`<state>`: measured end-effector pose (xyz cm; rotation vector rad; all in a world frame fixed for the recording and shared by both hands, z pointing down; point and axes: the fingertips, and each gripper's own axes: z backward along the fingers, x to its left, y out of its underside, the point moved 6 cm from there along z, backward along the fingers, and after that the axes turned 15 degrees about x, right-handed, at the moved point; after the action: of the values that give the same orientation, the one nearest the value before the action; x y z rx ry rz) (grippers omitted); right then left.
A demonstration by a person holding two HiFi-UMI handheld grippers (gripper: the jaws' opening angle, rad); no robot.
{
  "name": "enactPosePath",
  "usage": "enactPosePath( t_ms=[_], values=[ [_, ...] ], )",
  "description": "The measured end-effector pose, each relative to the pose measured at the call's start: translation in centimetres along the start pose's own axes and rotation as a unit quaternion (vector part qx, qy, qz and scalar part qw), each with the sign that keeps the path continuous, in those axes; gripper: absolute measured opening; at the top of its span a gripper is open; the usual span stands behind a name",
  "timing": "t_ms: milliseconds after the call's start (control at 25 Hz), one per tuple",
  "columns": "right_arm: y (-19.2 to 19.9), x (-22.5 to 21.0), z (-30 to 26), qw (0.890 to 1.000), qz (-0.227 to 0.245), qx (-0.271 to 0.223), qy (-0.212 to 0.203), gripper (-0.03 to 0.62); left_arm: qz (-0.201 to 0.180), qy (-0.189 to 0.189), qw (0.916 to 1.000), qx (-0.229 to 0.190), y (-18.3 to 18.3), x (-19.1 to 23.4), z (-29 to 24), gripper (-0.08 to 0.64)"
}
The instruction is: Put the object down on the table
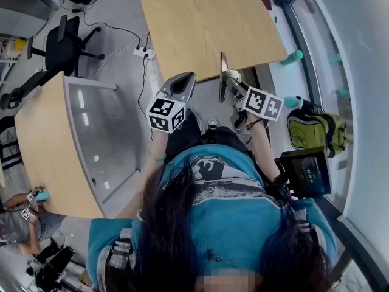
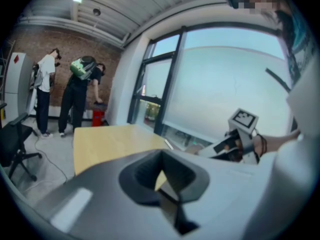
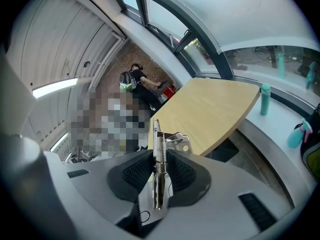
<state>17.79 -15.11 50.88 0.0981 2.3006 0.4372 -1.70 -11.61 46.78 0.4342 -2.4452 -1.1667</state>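
The right gripper (image 3: 157, 170) has its fingers clenched on a metal spring clip (image 3: 159, 149), which stands edge-on between the dark ribbed pads. Its coil spring and bent lever stick out past the fingertips toward 12 o'clock. In the head view the clip is a thin upright plate in the air at the near edge of the wooden tabletop (image 1: 206, 23), not lying on it. The tabletop spreads from there toward 12 o'clock and is bare wood.

The left gripper (image 2: 161, 178) is held just beside the right one, at its 9 o'clock. Its fingers are closed together with nothing between them, and only a small wedge of the tabletop shows through the notch at their tips.

A second table (image 1: 42, 139) with a grey side panel stands at 9 o'clock of the person, and a black office chair (image 1: 61, 47) is at 10 o'clock on the grey floor. A white power strip (image 1: 144, 52) lies by the tabletop's left corner. A teal bottle (image 1: 293, 57) stands on the window sill at 2 o'clock, and a green backpack (image 1: 316, 132) sits at 3 o'clock. In the left gripper view, two people (image 2: 65, 91) stand by the brick wall at the far end of the room.
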Motion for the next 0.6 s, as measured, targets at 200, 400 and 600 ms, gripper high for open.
enactPosePath(
  t_ms=[200, 400, 600],
  values=[
    [-1.8, 0.7, -2.1, 1.000, -0.019, -0.009, 0.016, 0.092, -0.007, 0.016, 0.9998, 0.009, -1.4, 3.9, -1.2, 0.003],
    [-3.8, 1.3, -5.0, 0.998, -0.049, -0.024, 0.033, 0.092, -0.038, 0.040, 0.9979, 0.035, -2.1, 7.8, -1.9, 0.003],
    [-6.9, 2.1, -9.1, 0.996, -0.070, -0.034, 0.038, 0.092, -0.057, 0.068, 0.9946, 0.054, -2.6, 12.2, -2.7, 0.003]
  ],
)
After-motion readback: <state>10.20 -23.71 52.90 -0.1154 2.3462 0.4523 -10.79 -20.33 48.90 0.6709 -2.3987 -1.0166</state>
